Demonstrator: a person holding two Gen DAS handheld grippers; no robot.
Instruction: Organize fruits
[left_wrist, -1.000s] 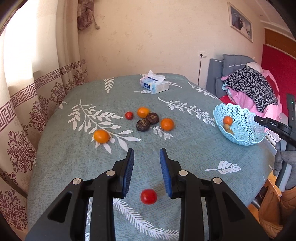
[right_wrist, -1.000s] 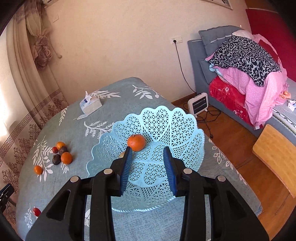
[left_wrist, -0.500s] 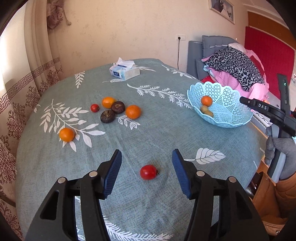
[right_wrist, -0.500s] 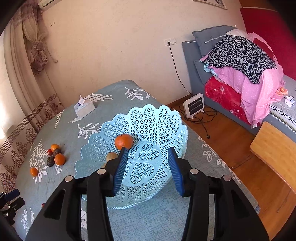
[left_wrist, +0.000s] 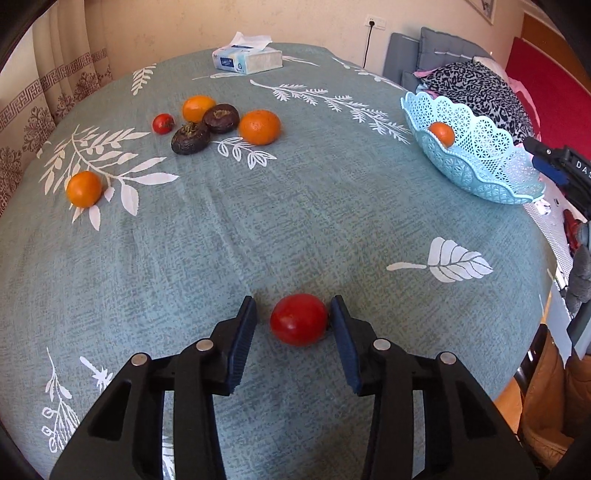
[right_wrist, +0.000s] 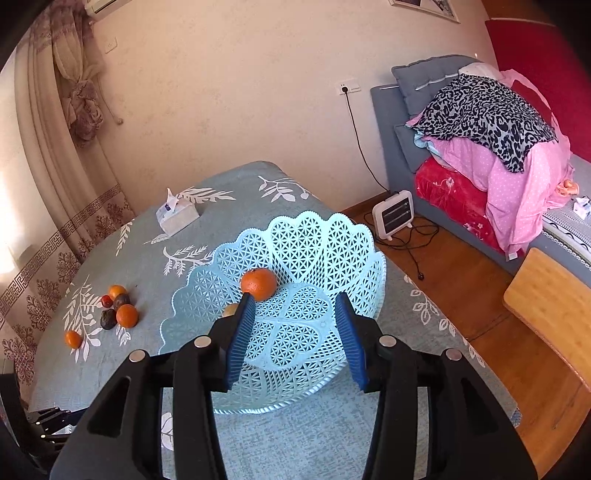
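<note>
A red tomato (left_wrist: 298, 319) lies on the teal tablecloth between the fingers of my left gripper (left_wrist: 293, 314), which is open; the right finger looks to touch it, the left stands a little apart. Farther back lie three oranges (left_wrist: 259, 126), two dark brown fruits (left_wrist: 191, 137) and a small red tomato (left_wrist: 163, 123). The light blue lattice basket (right_wrist: 328, 236) holds an orange (right_wrist: 258, 283) and a pale fruit (right_wrist: 231, 309); it also shows in the left wrist view (left_wrist: 480, 173). My right gripper (right_wrist: 295, 325) is open and empty above the basket's near side.
A tissue box (left_wrist: 246, 58) stands at the table's far edge. A curtain (right_wrist: 55, 155) hangs on the left. A sofa piled with bedding (right_wrist: 487, 140), a small heater (right_wrist: 393, 214) and a wooden stool (right_wrist: 554, 295) stand off the table's right side.
My left gripper has moved forward and down, so the red tomato now lies between its fingers. My right gripper has opened wider and drawn back a little from the basket.
</note>
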